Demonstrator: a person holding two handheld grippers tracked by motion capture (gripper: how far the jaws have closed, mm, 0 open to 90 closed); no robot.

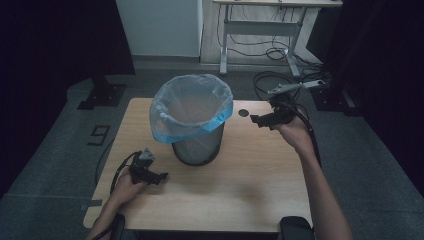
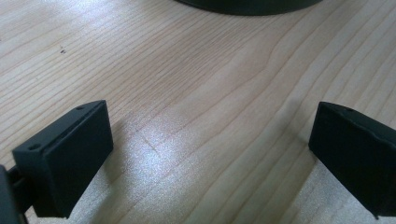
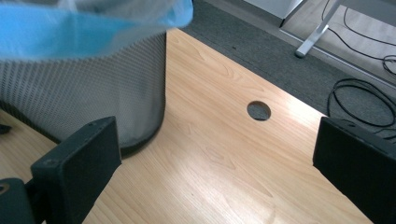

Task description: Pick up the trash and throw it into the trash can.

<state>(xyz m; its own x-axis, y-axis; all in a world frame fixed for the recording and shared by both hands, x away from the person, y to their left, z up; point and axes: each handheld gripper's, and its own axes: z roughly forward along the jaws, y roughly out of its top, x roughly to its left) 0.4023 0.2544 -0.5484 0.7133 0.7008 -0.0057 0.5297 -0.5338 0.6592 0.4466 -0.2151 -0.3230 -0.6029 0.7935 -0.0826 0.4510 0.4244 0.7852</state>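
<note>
A black mesh waste bin (image 1: 196, 142) lined with a blue plastic bag (image 1: 192, 107) stands upright near the middle of the wooden table (image 1: 240, 185). My left gripper (image 1: 162, 176) rests low at the front left, just left of the bin's base, open with only bare wood between its jaws (image 2: 210, 144). My right gripper (image 1: 256, 120) is held above the table's far right part, to the right of the bin's rim, open and empty (image 3: 210, 158). In the right gripper view the mesh bin (image 3: 93, 93) and the blue bag (image 3: 70, 28) stand close on the left.
A round cable hole (image 1: 243, 112) sits in the table top near the far edge, also seen as the cable hole (image 3: 258, 110). Behind the table are a white desk frame (image 1: 260, 30), loose cables (image 1: 280, 50) on the floor, and a dark stand base (image 1: 102, 95) at the left.
</note>
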